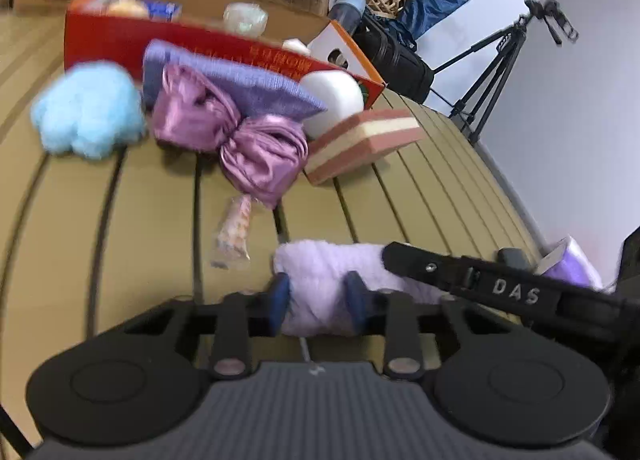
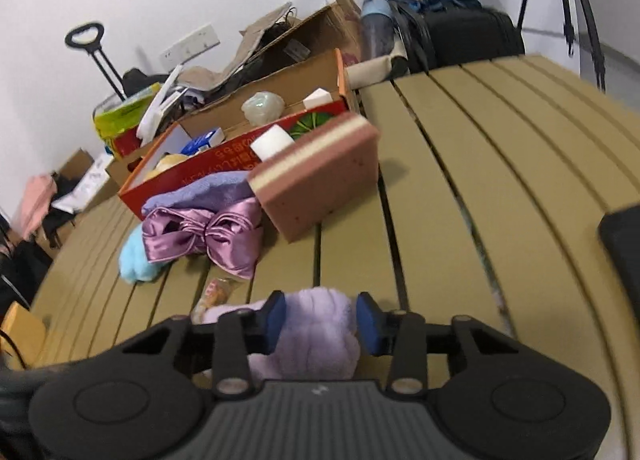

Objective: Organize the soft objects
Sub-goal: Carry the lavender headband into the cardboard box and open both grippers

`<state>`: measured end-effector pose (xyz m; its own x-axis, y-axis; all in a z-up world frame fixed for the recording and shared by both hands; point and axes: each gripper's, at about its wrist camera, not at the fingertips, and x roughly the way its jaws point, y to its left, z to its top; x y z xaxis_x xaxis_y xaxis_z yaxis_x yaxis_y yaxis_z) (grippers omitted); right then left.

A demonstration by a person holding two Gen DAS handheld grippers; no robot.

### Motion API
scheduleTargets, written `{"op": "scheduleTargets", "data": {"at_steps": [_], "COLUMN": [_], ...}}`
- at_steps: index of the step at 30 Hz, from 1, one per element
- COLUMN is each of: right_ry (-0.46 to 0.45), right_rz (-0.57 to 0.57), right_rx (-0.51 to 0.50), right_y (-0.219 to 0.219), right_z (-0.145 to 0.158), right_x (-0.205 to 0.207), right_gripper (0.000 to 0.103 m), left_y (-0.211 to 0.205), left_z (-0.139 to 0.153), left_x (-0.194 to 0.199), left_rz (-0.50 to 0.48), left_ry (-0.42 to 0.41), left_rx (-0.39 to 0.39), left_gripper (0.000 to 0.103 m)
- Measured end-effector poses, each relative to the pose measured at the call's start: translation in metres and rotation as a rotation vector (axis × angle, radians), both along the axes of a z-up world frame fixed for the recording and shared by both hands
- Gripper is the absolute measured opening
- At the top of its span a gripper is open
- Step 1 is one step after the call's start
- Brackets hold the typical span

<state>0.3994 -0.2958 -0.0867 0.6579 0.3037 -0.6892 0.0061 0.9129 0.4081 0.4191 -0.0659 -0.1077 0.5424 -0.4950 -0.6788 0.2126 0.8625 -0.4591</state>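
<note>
Fluffy lilac cloth bunched low on the slatted tan table, at 6 o'clock in both wrist views. Left gripper narrowed onto one end of it, blue pads sunk into the pile on either side. Right gripper likewise pinched on the other end of the same cloth, blue pads pressing the plush between them. In the left view, the right gripper's black finger, stamped with pale letters, laid across the cloth from 4 o'clock.

Cloth: thick, shaggy, soft, rumpled into a loose roll, pale violet.

Beyond it, toward 12 o'clock, a huddle of soft things near the middle of the table. Satin bow, glossy mauve, creased and knotted at the centre. Behind and touching it, a folded lavender towel, fine looped weave. At 10 o'clock in the left view, a sky-blue fluffy tuft, cloud-shaped, just beside the bow. At 2 o'clock of the bow, a layered sponge block, pink with a cream stripe, porous, tilted on one edge. Behind that, a smooth white rounded object; exact kind unclear.

Between bow and cloth, a small crinkled clear wrapper, flat on the slats.

Farther back, a red cardboard box, open-topped, holding assorted items, blurred.
</note>
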Motion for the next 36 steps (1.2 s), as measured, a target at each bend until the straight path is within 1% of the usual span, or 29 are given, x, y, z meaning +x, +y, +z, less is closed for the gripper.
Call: {"op": "scheduleTargets", "data": {"at_steps": [1, 3, 6, 8, 11, 14, 17, 19, 22, 24, 26, 28, 29, 30, 33, 34, 36], "right_ry": [-0.012, -0.031, -0.038, -0.042, -0.057, -0.115, -0.127, -0.144, -0.176, -0.184, -0.204, -0.233, -0.247, -0.255, -0.229, -0.208, -0.134], "right_rz": [0.004, 0.015, 0.009, 0.007, 0.006, 0.024, 0.029, 0.039, 0.056, 0.065, 0.069, 0.076, 0.079, 0.083, 0.089, 0.089, 0.082], "right_rx": [-0.015, -0.044, -0.034, -0.03, -0.018, -0.028, 0.022, 0.019, 0.005, 0.008, 0.016, 0.031, 0.037, 0.041, 0.053, 0.061, 0.071], "right_y": [0.002, 0.006, 0.007, 0.006, 0.005, 0.011, 0.012, 0.015, 0.021, 0.024, 0.025, 0.027, 0.027, 0.027, 0.03, 0.032, 0.036], "right_z": [0.0, 0.0, -0.001, -0.001, 0.01, 0.03, 0.041, 0.049, 0.063, 0.073, 0.086, 0.103, 0.112, 0.12, 0.131, 0.13, 0.119], "right_x": [-0.003, -0.005, -0.004, -0.004, -0.015, -0.041, -0.058, -0.062, -0.059, -0.047, -0.029, -0.003, 0.013, 0.031, 0.098, 0.119, 0.166], "right_gripper": [0.028, 0.024, 0.023, 0.022, 0.02, 0.02, 0.02, 0.02, 0.02, 0.02, 0.02, 0.02, 0.021, 0.021, 0.021, 0.021, 0.021], "left_y": [0.001, 0.002, 0.004, 0.004, 0.007, 0.012, 0.016, 0.019, 0.022, 0.026, 0.029, 0.032, 0.033, 0.034, 0.038, 0.039, 0.045], "left_z": [0.0, 0.001, -0.004, -0.001, 0.017, 0.041, 0.054, 0.063, 0.077, 0.089, 0.106, 0.125, 0.134, 0.14, 0.149, 0.146, 0.133], "left_x": [-0.004, -0.004, -0.004, -0.004, -0.016, -0.044, -0.064, -0.071, -0.07, -0.058, -0.039, -0.015, 0.004, 0.019, 0.081, 0.103, 0.145], "left_rz": [0.001, -0.003, 0.006, 0.004, 0.001, -0.036, -0.043, -0.04, -0.03, -0.023, -0.022, -0.02, -0.019, -0.013, 0.007, 0.011, 0.031], "left_ry": [-0.003, -0.014, -0.003, -0.01, -0.041, -0.111, -0.132, -0.161, -0.191, -0.206, -0.224, -0.254, -0.264, -0.26, -0.221, -0.2, -0.132], "left_rx": [-0.013, -0.017, -0.044, -0.055, -0.062, -0.049, -0.032, -0.031, -0.022, -0.015, -0.026, -0.031, -0.033, -0.033, -0.035, -0.035, -0.039], "left_gripper": [0.025, 0.022, 0.019, 0.017, 0.016, 0.016, 0.016, 0.016, 0.016, 0.016, 0.016, 0.016, 0.016, 0.016, 0.016, 0.016, 0.016]}}
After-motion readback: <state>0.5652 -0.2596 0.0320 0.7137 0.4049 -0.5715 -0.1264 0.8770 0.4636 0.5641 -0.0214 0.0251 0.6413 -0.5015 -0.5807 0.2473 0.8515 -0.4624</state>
